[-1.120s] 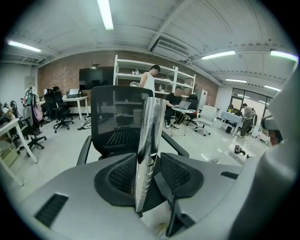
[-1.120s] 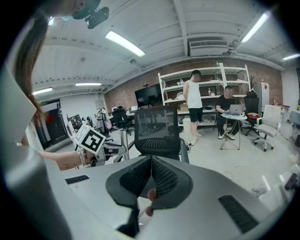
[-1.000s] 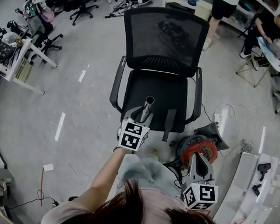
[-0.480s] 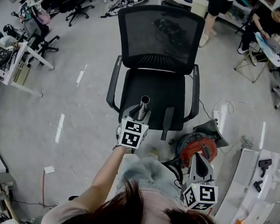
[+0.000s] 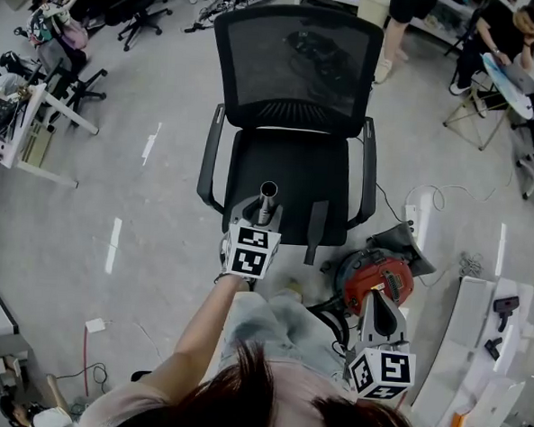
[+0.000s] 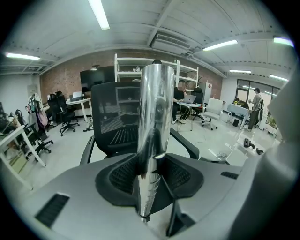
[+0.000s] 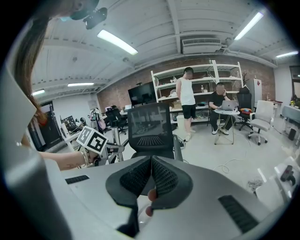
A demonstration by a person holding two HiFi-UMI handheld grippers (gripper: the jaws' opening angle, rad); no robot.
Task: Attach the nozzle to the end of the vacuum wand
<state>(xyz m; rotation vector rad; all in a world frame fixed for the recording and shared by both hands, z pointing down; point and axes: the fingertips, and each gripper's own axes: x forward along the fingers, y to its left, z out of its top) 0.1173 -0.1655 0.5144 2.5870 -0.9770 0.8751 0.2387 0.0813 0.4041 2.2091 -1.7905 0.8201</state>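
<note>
Clamping wand [image 6: 151,117], left tongs [image 6: 150,180] over chair seat [image 5: 297,169] edge; right tongs [image 7: 150,180] clenched empty.

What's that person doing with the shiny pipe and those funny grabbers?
A person has a gripper in each hand. The left gripper is shut on a shiny metal vacuum wand and holds it up in front of a black office chair. A dark, narrow piece, probably the nozzle, lies on the chair's seat, not yet attached. The right gripper is shut and empty, down by the red vacuum on the floor.
</note>
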